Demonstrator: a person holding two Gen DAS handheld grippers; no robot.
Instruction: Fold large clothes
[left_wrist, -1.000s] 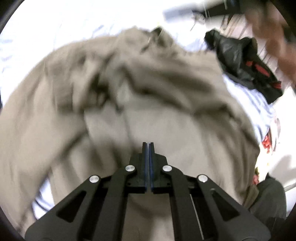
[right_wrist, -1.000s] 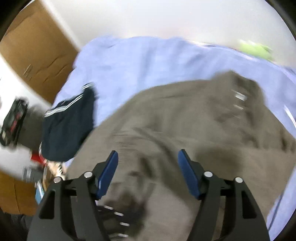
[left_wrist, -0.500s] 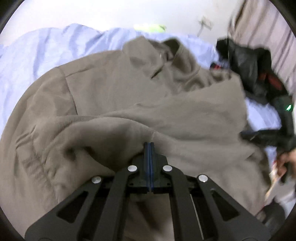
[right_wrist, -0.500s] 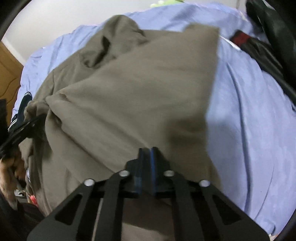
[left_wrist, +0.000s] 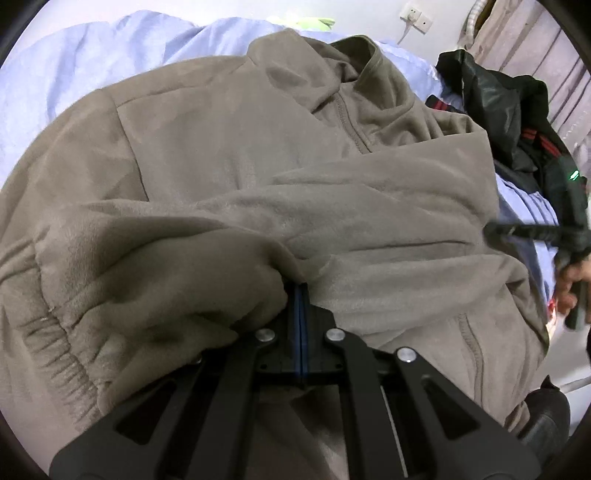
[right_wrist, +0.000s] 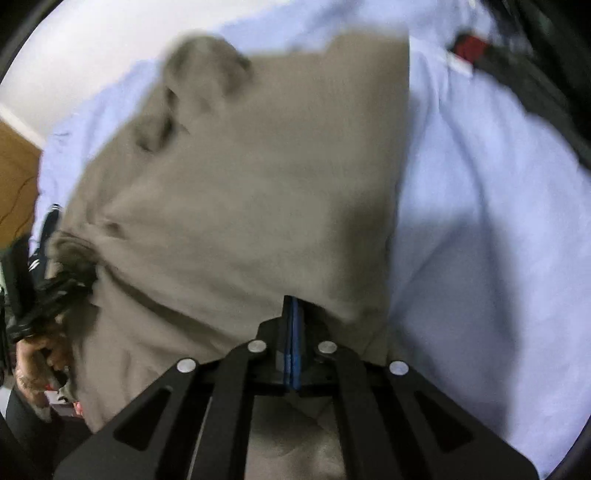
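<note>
Right gripper, wide open above the taupe fleece jacket a second ago, now has its blue pads pressed together on a fold of the fleece near the hem. In the right wrist view the jacket goes from a rumpled heap to a flat panel doubled over, straight edge against the light blue bedsheet. In the left wrist view the collar and zipper now show clearly, and the elastic cuff bunches beside the left gripper.
</note>
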